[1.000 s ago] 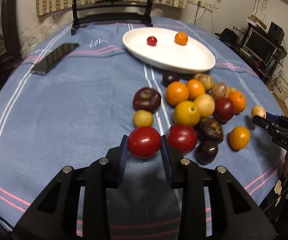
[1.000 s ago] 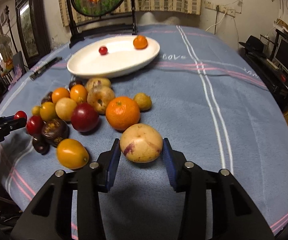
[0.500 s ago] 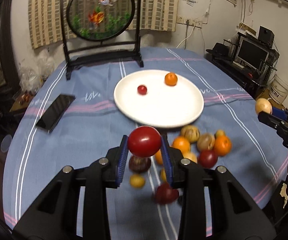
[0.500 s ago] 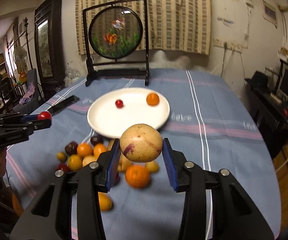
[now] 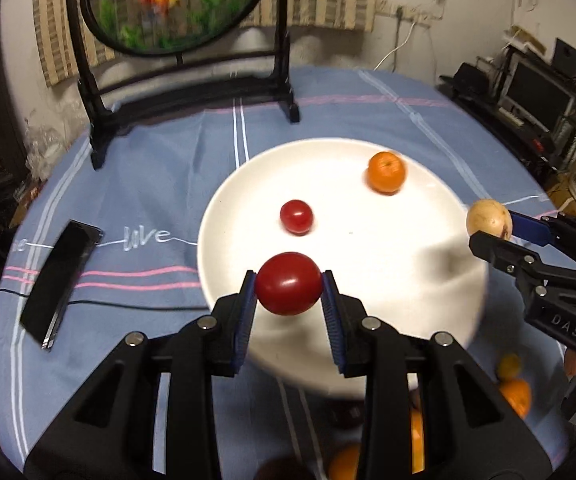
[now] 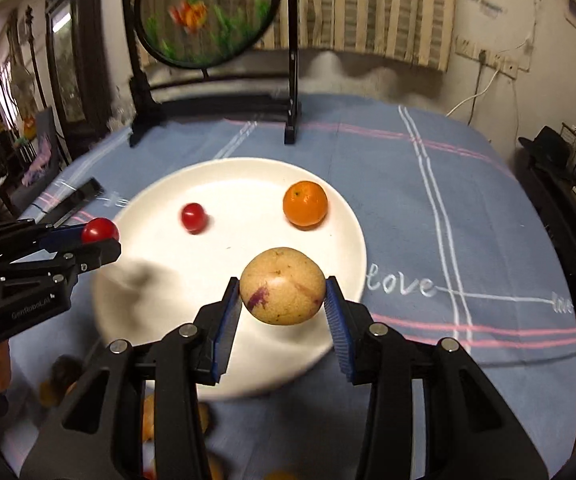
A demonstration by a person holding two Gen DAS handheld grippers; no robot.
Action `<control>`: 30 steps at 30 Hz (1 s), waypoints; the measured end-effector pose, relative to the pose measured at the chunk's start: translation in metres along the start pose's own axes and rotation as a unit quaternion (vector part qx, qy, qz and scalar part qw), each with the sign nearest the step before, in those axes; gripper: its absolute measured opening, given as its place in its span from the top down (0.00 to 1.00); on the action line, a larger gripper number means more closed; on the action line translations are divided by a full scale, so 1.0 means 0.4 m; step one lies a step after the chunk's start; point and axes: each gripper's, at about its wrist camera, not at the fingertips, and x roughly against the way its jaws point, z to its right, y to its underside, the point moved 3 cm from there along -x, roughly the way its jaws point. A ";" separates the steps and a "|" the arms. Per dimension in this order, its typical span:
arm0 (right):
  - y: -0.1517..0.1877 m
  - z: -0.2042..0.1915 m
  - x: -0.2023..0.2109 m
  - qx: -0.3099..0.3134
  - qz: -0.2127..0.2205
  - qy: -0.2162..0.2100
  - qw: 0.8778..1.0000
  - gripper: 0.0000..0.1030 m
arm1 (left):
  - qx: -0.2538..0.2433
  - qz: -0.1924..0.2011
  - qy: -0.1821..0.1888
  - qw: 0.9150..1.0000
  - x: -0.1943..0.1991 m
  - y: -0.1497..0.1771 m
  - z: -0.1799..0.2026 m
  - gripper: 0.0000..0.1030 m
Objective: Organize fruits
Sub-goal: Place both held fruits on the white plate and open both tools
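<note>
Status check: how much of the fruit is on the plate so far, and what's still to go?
Done: only a small red tomato and an orange sit on the white plate. In hand: the left gripper holds a red tomato and the right gripper a yellowish fruit, both over the plate, unreleased. Left: several blurred fruits on the cloth near the plate.

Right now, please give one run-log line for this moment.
left gripper: holds red tomato | right gripper: holds yellow fruit | both over white plate
</note>
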 end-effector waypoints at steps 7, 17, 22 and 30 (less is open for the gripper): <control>-0.029 0.011 -0.127 0.008 -0.033 0.012 0.999 0.59 | 0.030 -0.030 0.002 0.999 -0.123 -0.032 -0.031 0.68; -0.047 0.008 -0.175 0.033 -0.034 0.040 0.998 0.46 | 0.054 -0.017 -0.018 0.998 -0.137 -0.046 -0.045 0.36; -0.035 0.033 -0.123 -0.002 -0.023 0.026 0.999 0.46 | 0.032 0.000 -0.012 0.999 -0.075 -0.036 -0.030 0.26; 0.045 0.058 0.060 -0.052 0.023 -0.002 0.998 0.35 | 0.045 0.037 -0.022 0.998 0.083 0.039 -0.032 0.18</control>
